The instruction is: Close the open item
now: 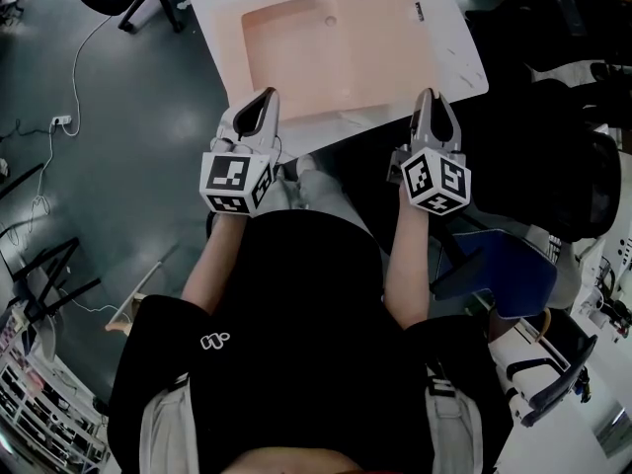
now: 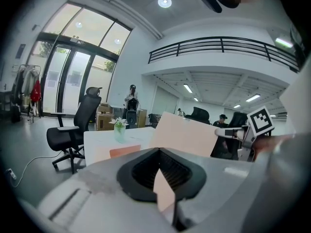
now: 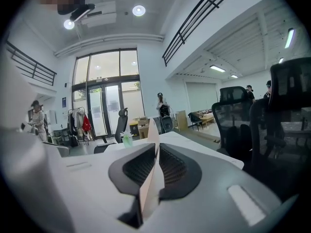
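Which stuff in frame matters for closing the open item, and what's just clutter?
Job:
- pink folder, open on the white table
- left gripper and right gripper, each clamped on the folder's near edge

Lying about:
- small vase with a plant
- black office chair
- power strip on the floor
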### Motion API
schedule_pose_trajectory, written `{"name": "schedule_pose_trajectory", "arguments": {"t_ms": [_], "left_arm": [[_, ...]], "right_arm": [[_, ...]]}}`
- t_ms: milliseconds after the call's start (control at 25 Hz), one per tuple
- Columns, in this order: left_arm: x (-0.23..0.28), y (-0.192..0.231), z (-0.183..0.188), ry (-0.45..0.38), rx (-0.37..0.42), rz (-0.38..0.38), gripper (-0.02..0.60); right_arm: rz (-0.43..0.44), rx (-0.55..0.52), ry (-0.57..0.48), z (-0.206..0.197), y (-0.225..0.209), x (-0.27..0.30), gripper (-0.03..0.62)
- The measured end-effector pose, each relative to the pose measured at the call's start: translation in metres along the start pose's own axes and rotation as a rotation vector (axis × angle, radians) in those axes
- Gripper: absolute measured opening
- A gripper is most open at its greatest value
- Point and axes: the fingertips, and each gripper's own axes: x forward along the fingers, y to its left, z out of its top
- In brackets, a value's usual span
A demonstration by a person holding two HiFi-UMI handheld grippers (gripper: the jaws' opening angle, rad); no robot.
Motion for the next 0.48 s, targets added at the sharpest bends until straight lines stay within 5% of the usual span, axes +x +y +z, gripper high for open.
{"name": "schedule_pose_trajectory", "arguments": {"t_ms": [480], "left_arm": [[-0.016, 0.02, -0.01, -0.003, -0.035, 0.054, -0.008]], "right_arm": [[0.139, -0.152, -0.017, 0.013, 0.058, -0.003, -0.002]]}}
